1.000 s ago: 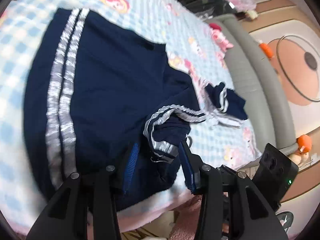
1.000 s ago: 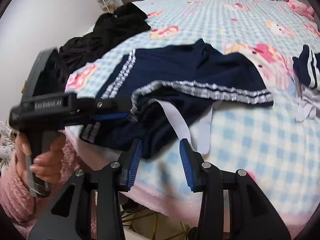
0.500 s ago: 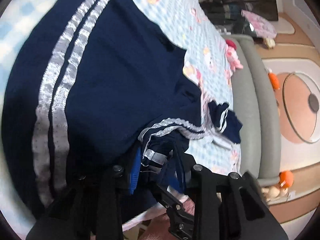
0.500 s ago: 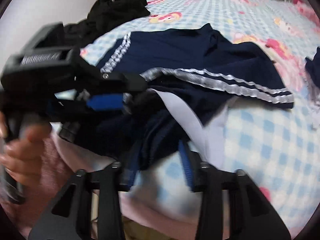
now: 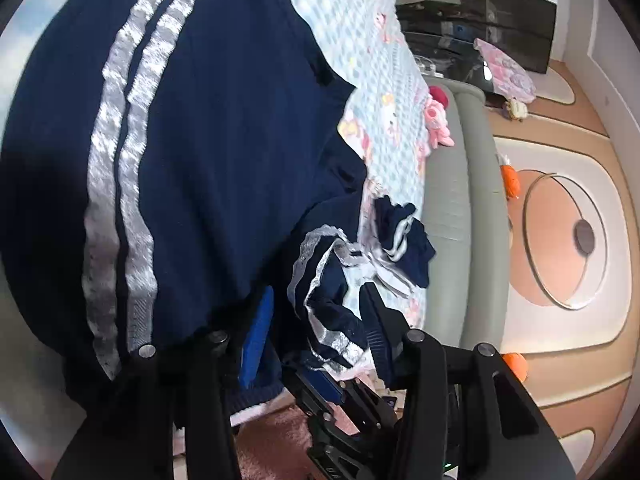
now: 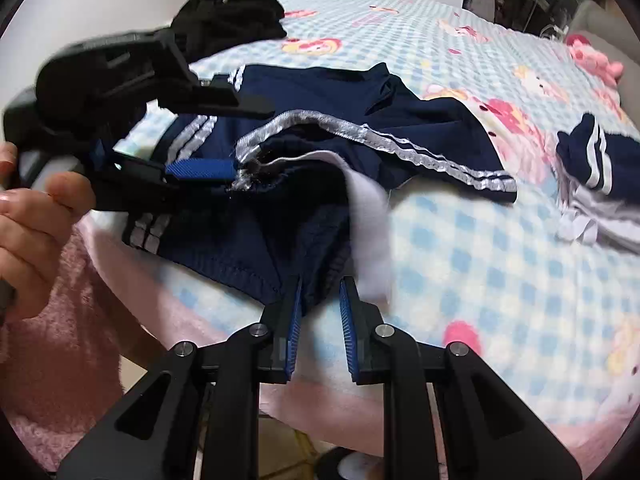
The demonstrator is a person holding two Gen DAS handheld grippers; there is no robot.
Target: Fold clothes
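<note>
Your navy top (image 6: 332,136), with its silver double stripes, lies spread on the near left part of the bed (image 6: 500,264), its hem hanging toward the near edge. A second, smaller navy piece (image 6: 600,160) sits bunched well apart at the right, on grey cloth you can only partly see.

Your left tongs (image 6: 236,140) come in from the left with the jaws parted and a silver-trimmed edge of the top bunched between them. They have just been opening. From the left wrist view, the same tongs (image 5: 316,312) show a blue pad (image 5: 258,340) on one side, but the fabric folds over the other finger and hides whether either pad presses. You cannot tell if that edge is held or merely lying between the jaws.

Your right tongs (image 6: 320,312) stand at the near hem, jaws narrow and just now closing. A dark corner of the top reaches between the pads (image 6: 294,320); the left pad touches it, while a gap shows by the right pad, so no firm grip is seen.

The white lining (image 6: 368,216) beside it is blurred. Your left hand (image 6: 36,236) is cut off by the left edge. A black heap (image 6: 232,16) lies far left.
</note>
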